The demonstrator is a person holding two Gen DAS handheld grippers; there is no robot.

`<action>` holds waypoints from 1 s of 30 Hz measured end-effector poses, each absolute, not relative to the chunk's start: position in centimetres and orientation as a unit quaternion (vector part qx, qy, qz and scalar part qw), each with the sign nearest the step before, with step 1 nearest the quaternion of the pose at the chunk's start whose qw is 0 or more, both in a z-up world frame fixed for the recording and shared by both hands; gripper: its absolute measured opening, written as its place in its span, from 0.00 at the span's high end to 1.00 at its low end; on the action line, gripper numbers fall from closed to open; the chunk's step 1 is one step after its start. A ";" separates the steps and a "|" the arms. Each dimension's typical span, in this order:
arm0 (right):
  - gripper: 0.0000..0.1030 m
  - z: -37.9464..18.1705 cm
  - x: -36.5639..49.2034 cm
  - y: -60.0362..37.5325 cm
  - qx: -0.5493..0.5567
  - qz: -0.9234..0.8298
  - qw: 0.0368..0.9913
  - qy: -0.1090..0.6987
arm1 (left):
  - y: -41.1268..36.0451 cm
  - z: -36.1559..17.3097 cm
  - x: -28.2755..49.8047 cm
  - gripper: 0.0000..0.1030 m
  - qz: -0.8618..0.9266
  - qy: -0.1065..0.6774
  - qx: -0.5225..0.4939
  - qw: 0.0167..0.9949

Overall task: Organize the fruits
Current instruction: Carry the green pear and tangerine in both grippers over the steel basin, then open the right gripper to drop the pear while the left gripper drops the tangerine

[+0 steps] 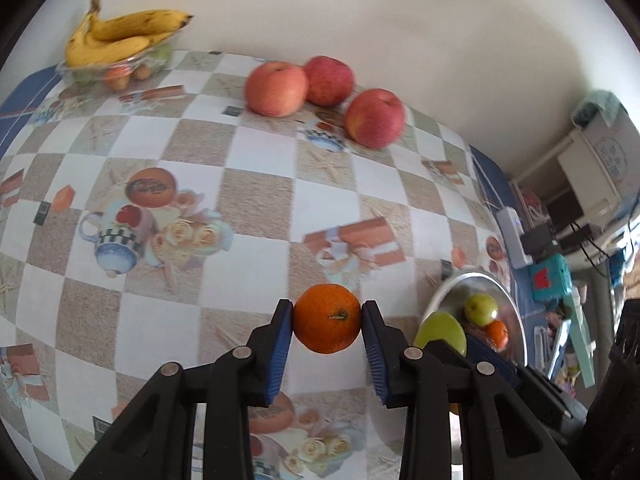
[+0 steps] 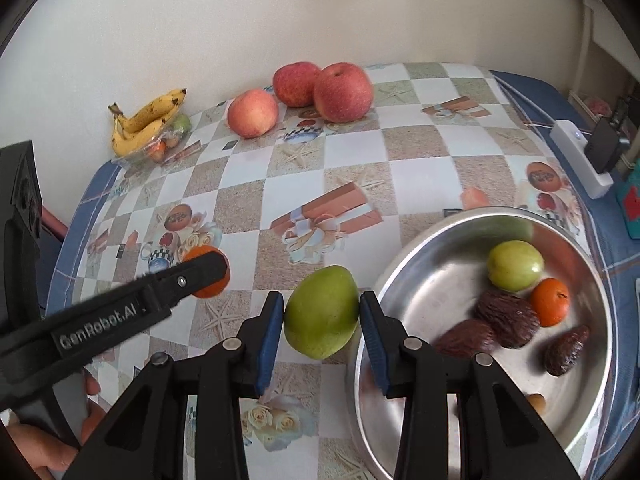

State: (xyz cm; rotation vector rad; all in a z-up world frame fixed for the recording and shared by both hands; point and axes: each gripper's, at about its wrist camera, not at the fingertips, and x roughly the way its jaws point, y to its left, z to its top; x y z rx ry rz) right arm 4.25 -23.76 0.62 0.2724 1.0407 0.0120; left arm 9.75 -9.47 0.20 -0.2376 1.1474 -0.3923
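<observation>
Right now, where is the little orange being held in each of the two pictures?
Left wrist view: the orange sits low at centre, clamped between the left gripper pads.
Right wrist view: the orange is at mid-left, half hidden behind the left gripper's finger.
Shared landmark: the three red apples by the wall.

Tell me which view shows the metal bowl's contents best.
The right wrist view: the metal bowl lies open to it, holding a green fruit, a small orange and three dark brown fruits. The left wrist view catches only part of the bowl, behind its own finger, with the brown fruits hidden.
</observation>
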 end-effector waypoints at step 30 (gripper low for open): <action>0.60 -0.6 -0.2 -32.8 0.178 -0.127 0.832 0.510 | -17.9 -1.8 6.4 0.48 -0.280 0.575 -0.075 0.765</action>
